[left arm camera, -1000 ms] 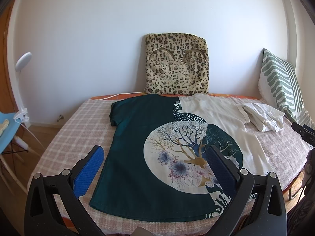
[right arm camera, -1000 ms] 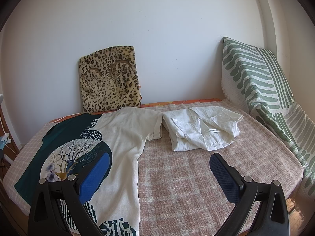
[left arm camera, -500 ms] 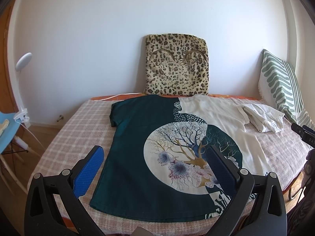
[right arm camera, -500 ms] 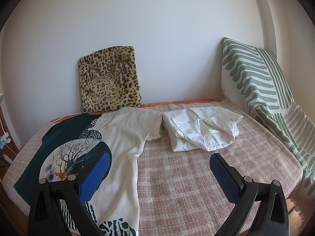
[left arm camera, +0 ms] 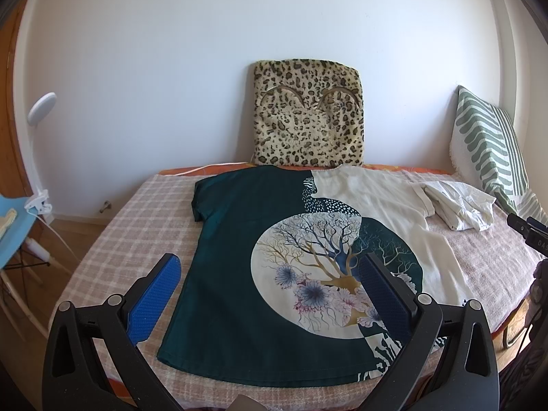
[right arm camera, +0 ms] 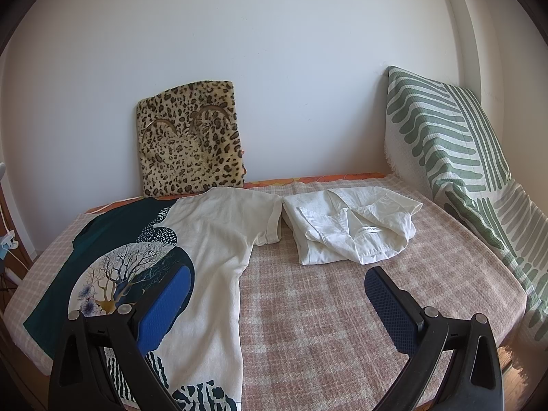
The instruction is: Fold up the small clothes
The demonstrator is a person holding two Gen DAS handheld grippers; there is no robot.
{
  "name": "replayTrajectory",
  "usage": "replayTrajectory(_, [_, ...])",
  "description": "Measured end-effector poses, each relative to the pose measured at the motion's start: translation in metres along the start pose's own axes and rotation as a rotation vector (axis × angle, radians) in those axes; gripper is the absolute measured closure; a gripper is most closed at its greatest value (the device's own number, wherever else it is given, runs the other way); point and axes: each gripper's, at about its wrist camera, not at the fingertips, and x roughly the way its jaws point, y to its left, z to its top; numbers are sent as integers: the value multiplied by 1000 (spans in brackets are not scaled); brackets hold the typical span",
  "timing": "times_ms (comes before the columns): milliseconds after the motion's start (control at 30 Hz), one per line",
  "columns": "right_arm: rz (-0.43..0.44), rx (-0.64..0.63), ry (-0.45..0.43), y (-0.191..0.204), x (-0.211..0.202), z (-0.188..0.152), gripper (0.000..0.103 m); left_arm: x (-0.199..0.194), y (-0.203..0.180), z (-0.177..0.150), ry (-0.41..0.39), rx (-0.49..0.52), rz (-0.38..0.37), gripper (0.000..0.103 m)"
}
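Observation:
A T-shirt (left arm camera: pixel 246 239), dark teal on its left half and cream on its right, with a round tree print, lies flat on the bed; the right wrist view shows it too (right arm camera: pixel 215 239). A rumpled white garment (left arm camera: pixel 459 205) lies beside its right sleeve, also in the right wrist view (right arm camera: pixel 349 226). My left gripper (left arm camera: pixel 270 291) is open and empty, hovering above the shirt's lower half. My right gripper (right arm camera: pixel 277 294) is open and empty, above the shirt's right edge and the bedspread.
The bed has a pink checked cover (right arm camera: pixel 342 325). A leopard-print cushion (left arm camera: pixel 308 120) leans on the wall behind the shirt. A green striped pillow (right arm camera: pixel 455 144) stands at the right. A blue chair (left arm camera: pixel 13 226) and white lamp (left arm camera: pixel 41 109) stand left of the bed.

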Motion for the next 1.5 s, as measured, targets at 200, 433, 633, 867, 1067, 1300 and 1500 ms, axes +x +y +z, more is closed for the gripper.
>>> replayTrajectory(200, [1,-1,0,3,1,-6,0,-1,3,2,3,16,21,0])
replayTrajectory(433, [63,16,1,8,3,-3,0,3,19,6,40,-3,9,0])
replayTrajectory(633, [99,25,2,21,-3,17,0,12,34,8,72,-30,-5,0])
replayTrajectory(867, [191,25,-39,51,6,49,1,34,65,-8,169,-105,-66,5])
replayTrajectory(1067, [323,17,2,95,39,65,2,57,99,-30,294,-199,-104,13])
replayTrajectory(1300, [398,-90,85,171,89,78,3,81,125,-50,398,-251,-114,25])
replayTrajectory(1500, [445,-186,129,237,118,90,4,99,136,-63,455,-289,-147,36])
